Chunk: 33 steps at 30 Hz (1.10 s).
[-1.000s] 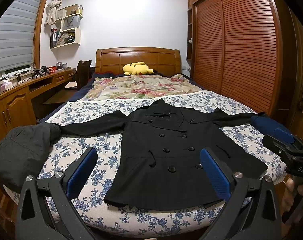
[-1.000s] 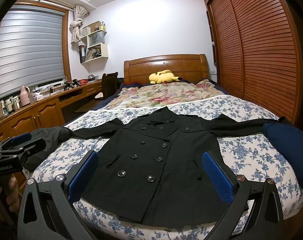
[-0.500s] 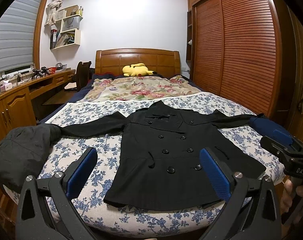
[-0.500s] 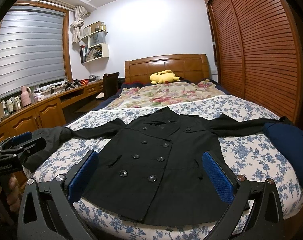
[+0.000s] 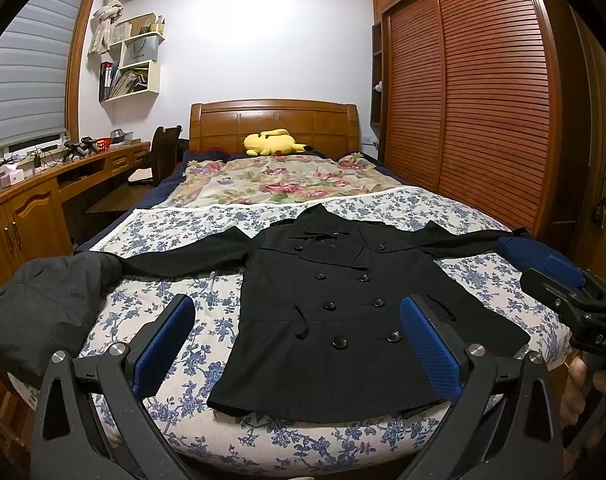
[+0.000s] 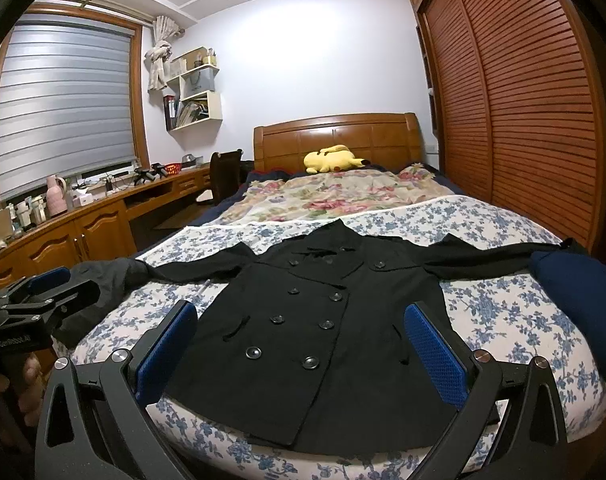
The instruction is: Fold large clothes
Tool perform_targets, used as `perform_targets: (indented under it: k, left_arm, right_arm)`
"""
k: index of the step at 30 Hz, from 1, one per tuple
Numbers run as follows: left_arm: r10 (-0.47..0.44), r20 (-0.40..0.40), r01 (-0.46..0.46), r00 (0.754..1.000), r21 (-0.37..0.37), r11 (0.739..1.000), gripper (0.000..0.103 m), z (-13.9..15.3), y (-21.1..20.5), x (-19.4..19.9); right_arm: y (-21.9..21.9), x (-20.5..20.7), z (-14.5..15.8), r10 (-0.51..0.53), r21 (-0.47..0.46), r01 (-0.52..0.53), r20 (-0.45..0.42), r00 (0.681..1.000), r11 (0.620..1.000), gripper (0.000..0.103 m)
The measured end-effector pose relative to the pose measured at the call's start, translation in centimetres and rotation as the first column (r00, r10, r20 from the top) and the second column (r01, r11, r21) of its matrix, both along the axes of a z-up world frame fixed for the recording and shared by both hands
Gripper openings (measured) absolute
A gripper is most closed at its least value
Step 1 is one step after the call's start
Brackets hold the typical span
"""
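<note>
Black coat [image 5: 343, 312] lies flat, unfolded, center frame on bed [image 5: 183, 304]; left tool [image 5: 299, 344] and right tool [image 6: 303, 348] both wide, empty. Folding not started.

I see the coat [image 5: 343, 312] as matt black woven cloth w/ glossy plastic-looking buttons. Bed [image 5: 175, 292] cover: soft printed cotton-like fabric. My left tongs [image 5: 297, 346] & right tongs [image 6: 301, 350]: matt black plastic, textured blue pads, shiny metal screws. Wardrobe [image 5: 483, 100]: varnished slatted wood.

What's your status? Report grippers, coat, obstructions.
Left gripper and right gripper open, empty, short of the bed. Black double-breasted coat flat, sleeves spread. Dark grey garment at left cuff, navy bundle at right.
</note>
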<state>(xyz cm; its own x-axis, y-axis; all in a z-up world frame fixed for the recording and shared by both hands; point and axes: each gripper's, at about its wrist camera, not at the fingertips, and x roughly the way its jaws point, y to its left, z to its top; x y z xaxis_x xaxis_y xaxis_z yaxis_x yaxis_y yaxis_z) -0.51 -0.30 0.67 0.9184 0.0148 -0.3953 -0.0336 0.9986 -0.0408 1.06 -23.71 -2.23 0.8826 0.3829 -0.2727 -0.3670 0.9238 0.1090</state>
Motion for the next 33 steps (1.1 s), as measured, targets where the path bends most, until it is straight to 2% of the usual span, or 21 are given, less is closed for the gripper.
perform_targets:
  k: [33]
  left_arm:
    - [0.011, -0.013, -0.011, 1.0, -0.003, 1.0, 0.102, -0.55, 0.54, 0.18]
  right_arm:
    - [0.38, 0.4, -0.43, 0.024, -0.003, -0.024, -0.026, 0.999, 1.0, 0.103]
